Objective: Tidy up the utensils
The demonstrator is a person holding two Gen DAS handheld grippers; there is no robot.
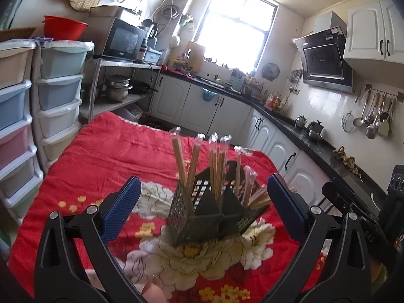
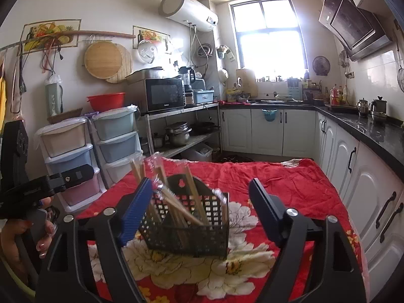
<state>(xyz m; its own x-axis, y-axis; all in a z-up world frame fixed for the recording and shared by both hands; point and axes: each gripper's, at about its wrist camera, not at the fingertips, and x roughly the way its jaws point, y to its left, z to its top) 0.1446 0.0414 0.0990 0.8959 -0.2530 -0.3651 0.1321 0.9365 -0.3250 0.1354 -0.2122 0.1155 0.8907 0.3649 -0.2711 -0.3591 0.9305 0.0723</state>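
A black mesh utensil basket (image 1: pixel 214 217) stands on the red floral cloth (image 1: pixel 106 156) and holds several pairs of wooden chopsticks (image 1: pixel 217 166) in clear plastic sleeves, leaning upright. My left gripper (image 1: pixel 202 202) is open and empty, its blue pads either side of the basket, apart from it. In the right wrist view the same basket (image 2: pixel 186 229) with chopsticks (image 2: pixel 176 202) sits between the fingers of my right gripper (image 2: pixel 199 204), which is open and empty. The left blue pad (image 2: pixel 136 209) overlaps the basket's left edge.
Plastic drawer towers (image 2: pixel 75 156) stand left of the table. White cabinets and a black counter (image 2: pixel 366 131) run along the right. A shelf with a microwave (image 2: pixel 164 96) and pots is behind. The other gripper's body (image 2: pixel 38 184) shows at far left.
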